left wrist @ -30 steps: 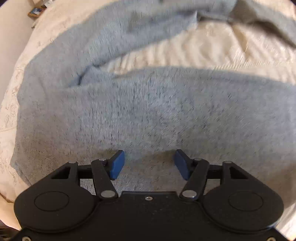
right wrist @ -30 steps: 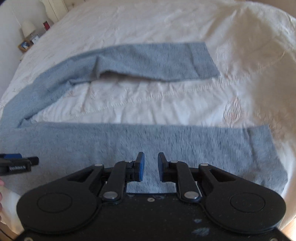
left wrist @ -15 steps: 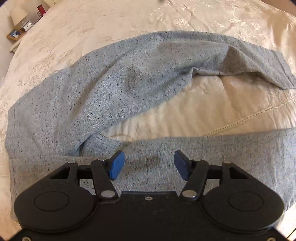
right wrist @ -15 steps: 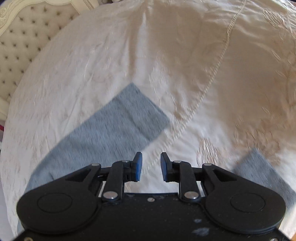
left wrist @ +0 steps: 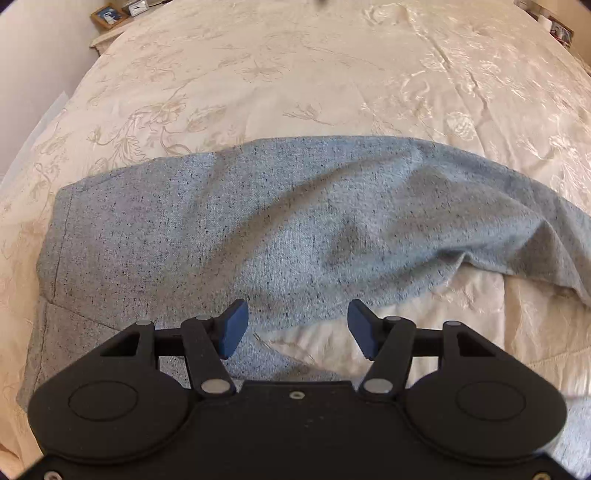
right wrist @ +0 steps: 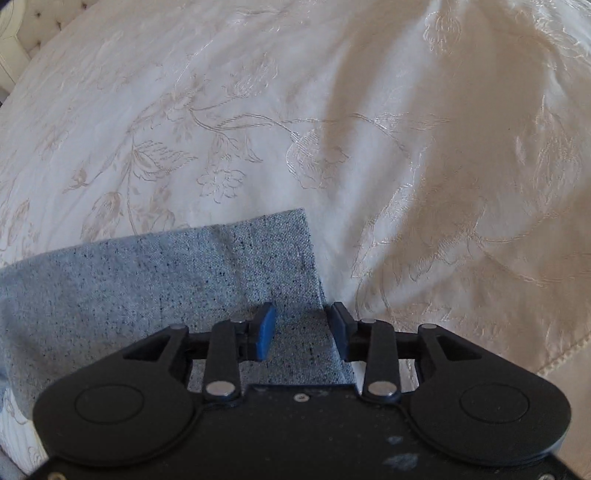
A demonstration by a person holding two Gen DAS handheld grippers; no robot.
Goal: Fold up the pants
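Grey speckled pants (left wrist: 280, 229) lie on a cream embroidered bedspread (left wrist: 295, 74). In the left wrist view I see the waist end and the far leg running off right, with bedspread showing between the legs. My left gripper (left wrist: 297, 328) is open above the crotch area, holding nothing. In the right wrist view the far leg's cuff end (right wrist: 207, 273) lies flat. My right gripper (right wrist: 301, 330) is open with its jaws either side of the cuff's right edge, just above the cloth.
A nightstand with a framed photo (left wrist: 109, 14) and a clock stands beyond the bed's far left corner. A tufted headboard (right wrist: 14, 22) shows at the top left of the right wrist view. The bedspread has a stitched seam (right wrist: 554, 358) at right.
Both grippers have moved away from the near leg toward the far leg. The right gripper has come down over the far cuff and opened wider. The left now looks over the waist.
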